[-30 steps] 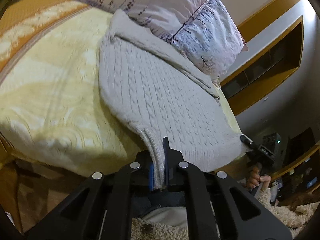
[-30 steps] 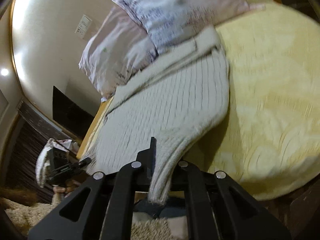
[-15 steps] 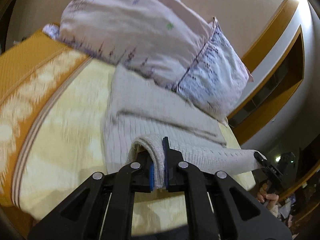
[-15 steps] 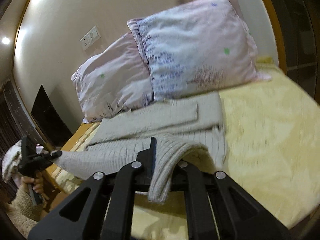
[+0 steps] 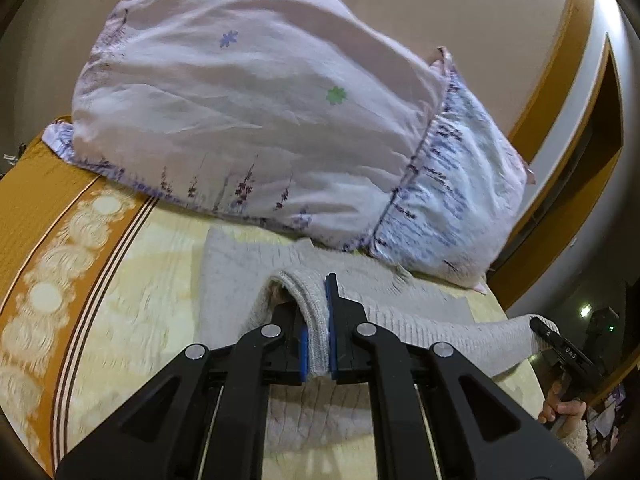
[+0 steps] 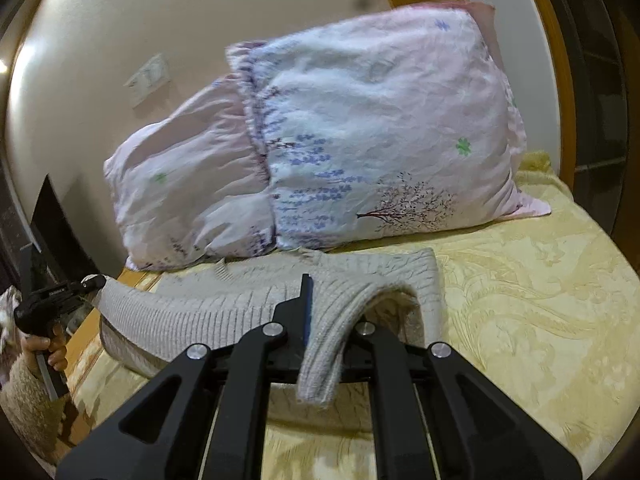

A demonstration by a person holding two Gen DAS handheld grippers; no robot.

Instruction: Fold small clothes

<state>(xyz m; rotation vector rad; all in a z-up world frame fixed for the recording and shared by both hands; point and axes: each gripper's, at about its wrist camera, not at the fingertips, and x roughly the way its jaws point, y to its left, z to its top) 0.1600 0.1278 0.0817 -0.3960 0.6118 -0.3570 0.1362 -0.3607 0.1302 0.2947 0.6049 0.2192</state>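
A grey cable-knit sweater lies on the yellow bedspread below the pillows, its near hem lifted and carried over the body. My left gripper is shut on one hem corner. My right gripper is shut on the other hem corner, seen in the right wrist view where the sweater spans between the two. The right gripper also shows in the left wrist view, and the left gripper in the right wrist view.
Two pale floral pillows lean against the wall right behind the sweater, also in the right wrist view. An orange patterned border runs along the bed's left side. Wooden headboard trim stands at the right.
Both grippers have carried the sweater's hem up from the bed's edge and forward toward the pillows, doubling the sweater over itself. Both stay shut on the hem.
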